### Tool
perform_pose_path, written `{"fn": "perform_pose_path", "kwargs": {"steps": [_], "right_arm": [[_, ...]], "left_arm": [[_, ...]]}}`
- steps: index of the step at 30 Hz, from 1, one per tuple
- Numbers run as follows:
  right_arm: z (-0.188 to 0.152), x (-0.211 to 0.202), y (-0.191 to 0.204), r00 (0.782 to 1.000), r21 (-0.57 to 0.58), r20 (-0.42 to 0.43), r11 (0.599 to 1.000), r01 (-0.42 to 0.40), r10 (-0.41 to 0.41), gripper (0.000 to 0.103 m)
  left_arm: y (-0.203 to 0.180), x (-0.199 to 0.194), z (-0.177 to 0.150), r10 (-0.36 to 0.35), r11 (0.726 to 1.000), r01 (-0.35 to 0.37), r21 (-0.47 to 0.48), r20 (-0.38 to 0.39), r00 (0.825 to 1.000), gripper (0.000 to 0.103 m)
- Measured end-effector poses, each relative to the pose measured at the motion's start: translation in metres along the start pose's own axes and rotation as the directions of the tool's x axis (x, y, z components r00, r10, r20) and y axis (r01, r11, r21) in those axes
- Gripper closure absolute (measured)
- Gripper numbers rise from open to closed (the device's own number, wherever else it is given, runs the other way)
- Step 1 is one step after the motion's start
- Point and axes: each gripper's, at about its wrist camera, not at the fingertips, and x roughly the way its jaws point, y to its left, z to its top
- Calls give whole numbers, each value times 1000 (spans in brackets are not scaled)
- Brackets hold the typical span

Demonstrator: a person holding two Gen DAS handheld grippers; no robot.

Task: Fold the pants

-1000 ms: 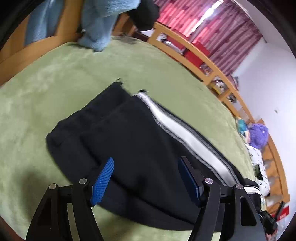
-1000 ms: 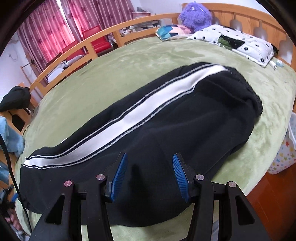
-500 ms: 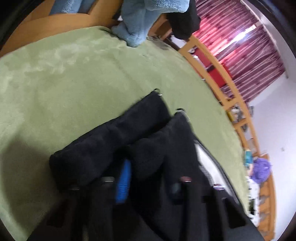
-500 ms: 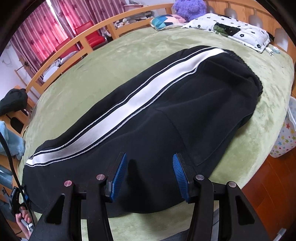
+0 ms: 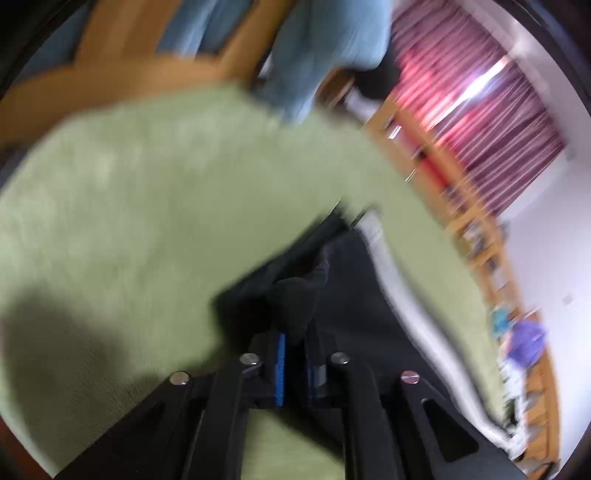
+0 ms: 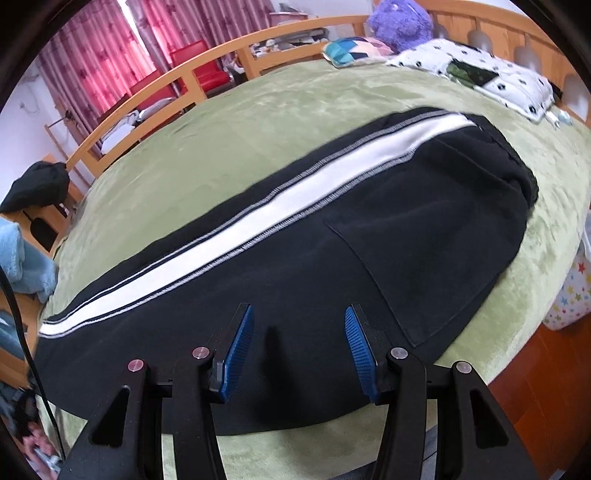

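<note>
Black pants (image 6: 406,229) with a white side stripe lie flat along the green bed cover (image 6: 295,110), waistband at the far right. In the blurred left wrist view my left gripper (image 5: 295,339) pinches a bunch of black cloth at the leg end of the pants (image 5: 354,295). Its jaws are opening a little, with the cloth still pressed between the blue pads. My right gripper (image 6: 299,321) hovers over the pants' near edge, by the back pocket. It is open and holds nothing.
A wooden bed rail (image 6: 184,77) curves round the far side. A spotted pillow (image 6: 491,77) and a purple plush toy (image 6: 400,22) lie at the head. Light blue cloth (image 5: 325,48) hangs over the rail beyond the leg end. A black bag (image 6: 37,184) sits off the bed.
My left gripper went from wide open above the leg end to pinching the cloth, which now bunches between the pads. The right gripper stayed open and drifted slightly.
</note>
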Motion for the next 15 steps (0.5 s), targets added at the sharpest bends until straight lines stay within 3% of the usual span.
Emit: {"fn": "perform_pose_path", "kwargs": {"steps": [2, 6, 10, 15], "right_arm": [[0, 1, -5, 1000, 8, -8, 1000, 3, -3, 52], [3, -1, -4, 1000, -42, 10, 999, 29, -29, 52], [17, 4, 4, 998, -115, 31, 992, 55, -52, 51], [45, 22, 42, 995, -279, 85, 958, 72, -50, 50]], "left_arm": [[-1, 7, -2, 29, 1000, -29, -4, -37, 999, 84], [-19, -17, 9, 51, 998, -52, 48, 23, 998, 54], [-43, -36, 19, 36, 993, -43, 114, 59, 998, 54], [-83, -35, 34, 35, 975, -53, 217, 86, 996, 51]]}}
